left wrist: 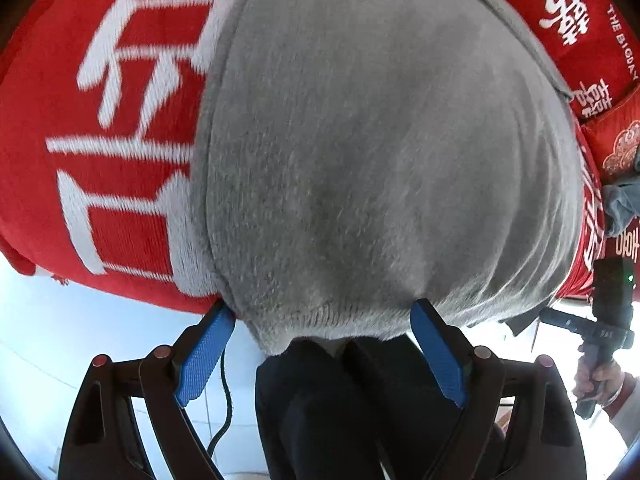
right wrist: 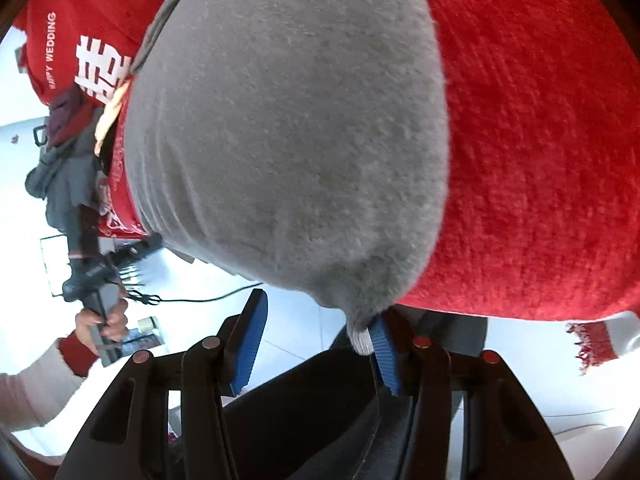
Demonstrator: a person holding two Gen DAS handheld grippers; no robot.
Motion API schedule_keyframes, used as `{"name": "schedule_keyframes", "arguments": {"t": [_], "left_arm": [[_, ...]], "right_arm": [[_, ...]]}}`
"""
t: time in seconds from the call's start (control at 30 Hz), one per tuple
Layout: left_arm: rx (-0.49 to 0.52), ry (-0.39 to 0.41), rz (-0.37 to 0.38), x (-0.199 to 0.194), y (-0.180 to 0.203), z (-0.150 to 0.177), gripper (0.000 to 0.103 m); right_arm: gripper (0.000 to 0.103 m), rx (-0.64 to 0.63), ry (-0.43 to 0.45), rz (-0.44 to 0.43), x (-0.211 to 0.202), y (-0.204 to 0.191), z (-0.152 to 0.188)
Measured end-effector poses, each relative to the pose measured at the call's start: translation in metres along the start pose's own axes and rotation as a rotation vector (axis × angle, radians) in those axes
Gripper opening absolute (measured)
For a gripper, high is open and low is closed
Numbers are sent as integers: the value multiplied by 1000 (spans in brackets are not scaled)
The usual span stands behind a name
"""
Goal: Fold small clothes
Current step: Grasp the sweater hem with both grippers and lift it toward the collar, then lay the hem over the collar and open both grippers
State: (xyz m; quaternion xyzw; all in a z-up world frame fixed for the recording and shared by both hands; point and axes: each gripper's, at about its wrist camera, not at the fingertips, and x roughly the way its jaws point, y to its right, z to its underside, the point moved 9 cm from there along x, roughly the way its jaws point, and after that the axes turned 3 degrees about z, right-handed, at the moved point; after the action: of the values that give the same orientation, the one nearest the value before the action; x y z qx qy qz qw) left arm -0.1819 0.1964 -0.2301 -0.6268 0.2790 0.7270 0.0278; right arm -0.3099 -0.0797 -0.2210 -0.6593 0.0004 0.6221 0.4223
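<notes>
A grey fleecy garment [left wrist: 380, 152] lies on a red cloth [left wrist: 100, 128] and fills most of both views; it also shows in the right wrist view [right wrist: 288, 140]. My left gripper [left wrist: 320, 344] is open, its blue-padded fingers [left wrist: 204, 356] either side of the garment's near hem, which hangs over the edge. My right gripper [right wrist: 316, 344] is open; a corner of the garment rests against its right blue pad [right wrist: 384, 356].
The red cloth [right wrist: 540, 160] with white characters covers the surface and has a fringe [right wrist: 592, 344]. A pile of grey clothes [right wrist: 64, 184] lies beyond. Red cushions [left wrist: 580, 20] sit at the back. The person's dark trousers [left wrist: 340, 412] and white floor are below.
</notes>
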Motion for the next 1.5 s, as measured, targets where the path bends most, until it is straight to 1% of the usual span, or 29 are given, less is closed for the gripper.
{"name": "schedule_keyframes", "arguments": {"t": [0.03, 0.07, 0.13, 0.17, 0.2, 0.23, 0.27, 0.3, 0.37, 0.43, 0.57, 0.67, 0.77, 0.97, 1.0, 1.03, 1.1, 1.17, 1.27, 1.3, 1.37, 1.4, 1.5], "left_arm": [[1, -8, -1, 3, -1, 1, 90], [7, -12, -6, 5, -1, 1, 86], [22, -23, -10, 8, 3, 4, 77], [22, -29, -1, 8, 3, 6, 64], [22, -36, 11, 7, 7, 9, 46], [22, -50, 32, 7, 10, 13, 32], [23, -69, 60, 9, 11, 17, 10], [27, -79, 90, 7, 14, 19, 10], [59, -75, 112, 1, 22, 18, 10], [76, -53, 168, -15, 34, 14, 10], [66, 44, 270, -57, 54, 0, 10], [55, 101, 299, -85, 61, -18, 10], [45, 153, 325, -107, 71, -43, 10], [14, 283, 359, -163, 77, -129, 10], [7, 310, 360, -175, 80, -147, 10], [4, 330, 356, -176, 89, -162, 10], [5, 369, 340, -188, 96, -197, 10], [6, 390, 311, -192, 99, -232, 10], [8, 411, 284, -189, 104, -278, 10], [7, 418, 270, -184, 105, -299, 10], [-3, 424, 239, -172, 104, -329, 10], [-14, 423, 216, -161, 103, -348, 10], [-59, 398, 158, -125, 92, -387, 10]], "right_arm": [[55, 0, -3, 3, 1, -1, -1], [55, 4, -5, 3, 2, -2, -2], [54, 33, -9, -9, 1, -2, -3], [50, 51, -8, -20, 0, -3, -3], [29, 76, -6, -37, -1, -2, -3], [8, 114, -3, -62, -3, 0, -3], [8, 145, 3, -79, -4, 0, -3], [8, 165, 8, -94, -5, 0, -3], [8, 187, 27, -146, -11, -8, -3], [7, 204, 51, -209, -21, -21, -4], [7, 193, 111, -327, -48, -55, -12], [7, 182, 174, -412, -74, -78, -28], [7, 170, 240, -481, -99, -98, -54], [7, 157, 333, -594, -149, -120, -122], [7, 158, 344, -607, -155, -124, -133], [7, 160, 359, -624, -165, -125, -150], [7, 160, 383, -648, -181, -128, -181], [7, 158, 395, -651, -193, -126, -212], [7, 150, 397, -638, -204, -118, -262], [7, 143, 394, -631, -205, -115, -277], [7, 141, 378, -614, -202, -105, -315], [7, 148, 371, -611, -198, -101, -329], [7, 186, 339, -546, -171, -78, -376]]}}
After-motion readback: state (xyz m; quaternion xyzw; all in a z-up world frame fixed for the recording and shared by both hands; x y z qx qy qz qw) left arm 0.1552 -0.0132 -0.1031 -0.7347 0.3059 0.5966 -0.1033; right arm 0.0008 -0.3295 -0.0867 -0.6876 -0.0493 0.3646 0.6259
